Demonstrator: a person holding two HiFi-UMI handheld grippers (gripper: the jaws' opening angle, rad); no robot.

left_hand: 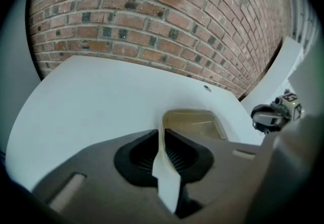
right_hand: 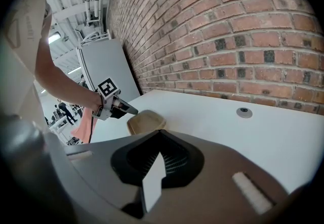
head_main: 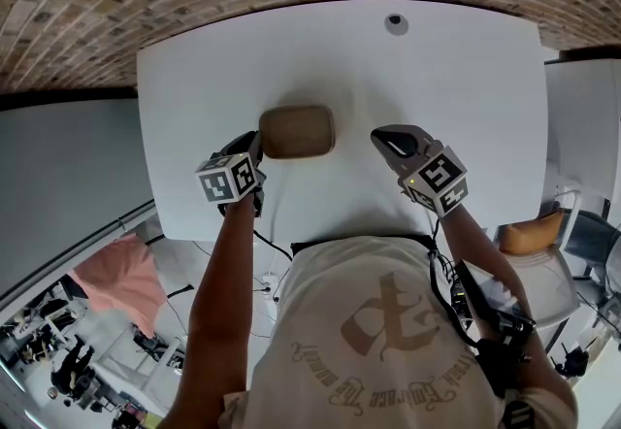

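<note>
The left hand-held gripper (head_main: 255,143) is clenched on the left rim of the shallow tan rectangular tray (head_main: 297,131), which lies on the white desk (head_main: 456,87). The right hand-held gripper (head_main: 380,136), closed and empty, hovers apart. A 1-sided pinch probably needs a firm, level hold.

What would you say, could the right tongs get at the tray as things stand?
Probably yes: only bare table lies between the right tongs and the tray, and the left tongs grip just its far edge.
</note>
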